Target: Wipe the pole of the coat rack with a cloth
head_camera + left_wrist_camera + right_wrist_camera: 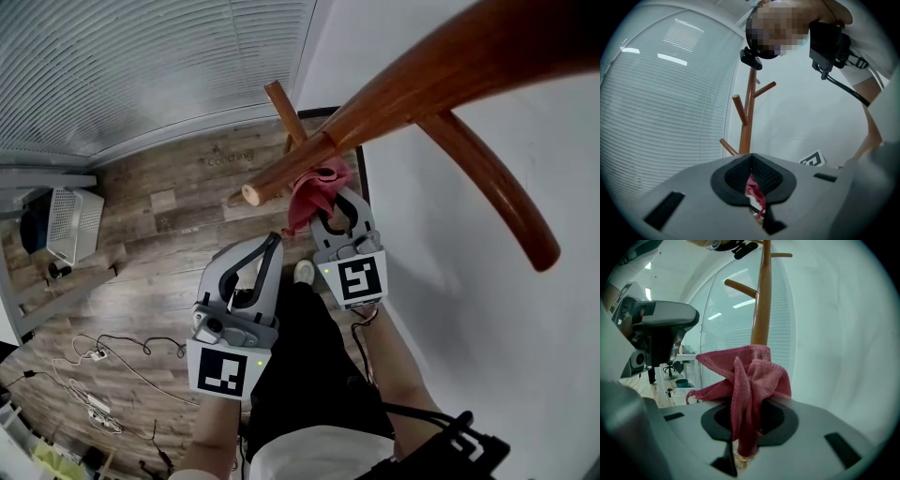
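The wooden coat rack [394,89] rises toward me in the head view, beside the white wall. Its upright pole [761,310] stands straight ahead in the right gripper view, with pegs branching off. My right gripper [337,204] is shut on a pink cloth [317,186], which bunches above the jaws [750,376] and lies against the rack's wood. My left gripper [273,242] sits lower left of the cloth, jaws together and holding nothing. In the left gripper view the pole [746,122] is ahead, and a bit of the cloth [753,190] shows through the gap between the pads.
A white wall [450,281] runs along the right and window blinds [141,66] along the far left. On the wooden floor are a white wire basket [73,223] and loose cables [103,375]. The person's shoe [304,272] stands by the rack.
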The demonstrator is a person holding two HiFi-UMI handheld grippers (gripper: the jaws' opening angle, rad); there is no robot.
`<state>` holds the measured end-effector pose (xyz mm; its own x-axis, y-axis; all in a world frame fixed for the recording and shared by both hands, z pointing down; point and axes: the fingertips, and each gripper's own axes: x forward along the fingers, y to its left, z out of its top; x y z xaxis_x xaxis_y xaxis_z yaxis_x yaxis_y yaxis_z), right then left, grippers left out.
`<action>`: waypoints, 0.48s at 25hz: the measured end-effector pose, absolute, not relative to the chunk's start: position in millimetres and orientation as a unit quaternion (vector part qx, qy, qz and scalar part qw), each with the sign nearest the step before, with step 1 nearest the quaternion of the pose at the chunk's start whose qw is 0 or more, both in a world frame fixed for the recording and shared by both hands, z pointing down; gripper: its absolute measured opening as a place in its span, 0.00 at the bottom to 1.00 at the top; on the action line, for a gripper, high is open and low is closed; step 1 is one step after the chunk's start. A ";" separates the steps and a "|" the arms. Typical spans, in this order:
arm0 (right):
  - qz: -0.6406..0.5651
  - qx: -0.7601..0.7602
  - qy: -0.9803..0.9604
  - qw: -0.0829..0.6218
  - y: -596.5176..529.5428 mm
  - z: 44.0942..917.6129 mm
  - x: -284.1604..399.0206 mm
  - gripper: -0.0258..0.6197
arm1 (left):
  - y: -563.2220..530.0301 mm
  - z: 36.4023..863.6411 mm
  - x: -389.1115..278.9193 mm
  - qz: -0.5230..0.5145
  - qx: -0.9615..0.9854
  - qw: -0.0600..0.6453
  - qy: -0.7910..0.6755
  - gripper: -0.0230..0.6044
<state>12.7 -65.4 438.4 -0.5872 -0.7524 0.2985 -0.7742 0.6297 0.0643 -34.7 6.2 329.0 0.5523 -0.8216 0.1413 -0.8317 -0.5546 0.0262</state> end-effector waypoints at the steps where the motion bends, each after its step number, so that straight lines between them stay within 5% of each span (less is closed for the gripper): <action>1: 0.034 0.428 -0.890 0.157 -64.7 439.9 13.4 0.17 | 6.5 328.6 -34.3 0.055 0.880 0.046 -0.470 0.06; 12: 0.047 0.475 -0.876 0.070 -65.0 374.8 46.3 0.17 | 2.8 325.1 -26.6 0.057 0.880 0.027 -0.472 0.06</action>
